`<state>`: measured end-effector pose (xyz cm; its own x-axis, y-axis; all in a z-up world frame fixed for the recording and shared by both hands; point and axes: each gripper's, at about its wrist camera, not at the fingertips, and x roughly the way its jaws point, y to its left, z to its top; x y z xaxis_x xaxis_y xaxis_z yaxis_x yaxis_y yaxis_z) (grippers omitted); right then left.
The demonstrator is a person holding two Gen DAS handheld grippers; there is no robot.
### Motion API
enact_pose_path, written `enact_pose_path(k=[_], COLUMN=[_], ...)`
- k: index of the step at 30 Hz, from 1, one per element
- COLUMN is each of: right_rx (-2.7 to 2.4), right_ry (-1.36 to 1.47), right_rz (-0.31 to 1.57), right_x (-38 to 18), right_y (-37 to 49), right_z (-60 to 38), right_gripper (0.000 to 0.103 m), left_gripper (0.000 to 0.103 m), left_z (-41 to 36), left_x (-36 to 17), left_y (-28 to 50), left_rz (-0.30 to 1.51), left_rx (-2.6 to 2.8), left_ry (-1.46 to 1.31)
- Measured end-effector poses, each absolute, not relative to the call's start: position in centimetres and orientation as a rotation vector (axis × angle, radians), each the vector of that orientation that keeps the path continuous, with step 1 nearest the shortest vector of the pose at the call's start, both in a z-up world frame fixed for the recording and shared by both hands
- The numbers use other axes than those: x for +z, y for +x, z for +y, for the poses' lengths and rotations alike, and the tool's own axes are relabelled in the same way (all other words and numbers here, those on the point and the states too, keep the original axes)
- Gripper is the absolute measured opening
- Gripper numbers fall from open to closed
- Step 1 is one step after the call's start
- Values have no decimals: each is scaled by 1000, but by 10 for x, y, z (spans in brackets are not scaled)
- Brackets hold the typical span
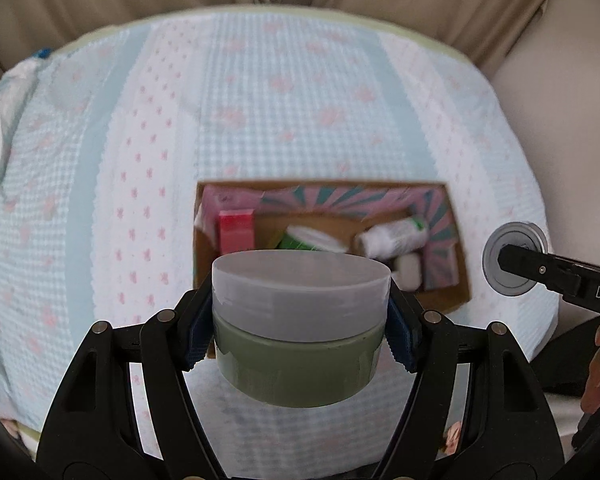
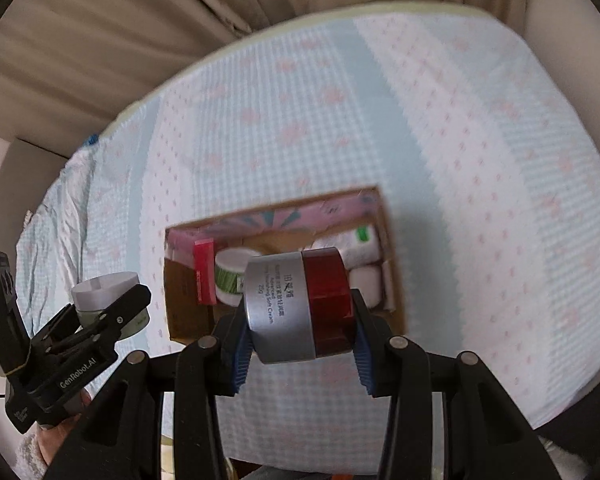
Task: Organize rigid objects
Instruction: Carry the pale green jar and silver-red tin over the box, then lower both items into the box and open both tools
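Left gripper is clamped on a round jar with a pale grey lid and an olive-green body, its blue ribbed pads pressing the jar's two sides; the jar is held clear above the bed. Right gripper is pinching a cylindrical jar with a silver lid and a dark red body, lying sideways between its blue pads, printed text showing on the silver part. Both jars hang over a bed covered with a pale blue and white quilt bearing pink flower print. An open cardboard box with a pink and teal patterned lining rests on the quilt, just beyond both grippers. Inside the box lie a red rectangular carton, a white tub with a green band, a white bottle lying on its side and a small white container. In the left wrist view the right gripper's jar appears end-on at the right of the box. Beige curtains hang behind the bed.
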<state>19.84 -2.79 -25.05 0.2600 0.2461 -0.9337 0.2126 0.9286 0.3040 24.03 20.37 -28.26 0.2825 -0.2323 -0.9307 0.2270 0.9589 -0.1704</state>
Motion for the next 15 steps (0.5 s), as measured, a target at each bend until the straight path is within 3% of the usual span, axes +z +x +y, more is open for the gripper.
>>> enact_pose_path(k=[15], right_rx=[63], right_ry=[401], right_rz=[1569], right_x=[-381], right_y=[228], right_z=[26], right_gripper=[40], left_gripper=[68], left_z=[199], left_x=[-391], left_y=[248], left_rz=[1415], left_rx=[-380], left_ry=[189])
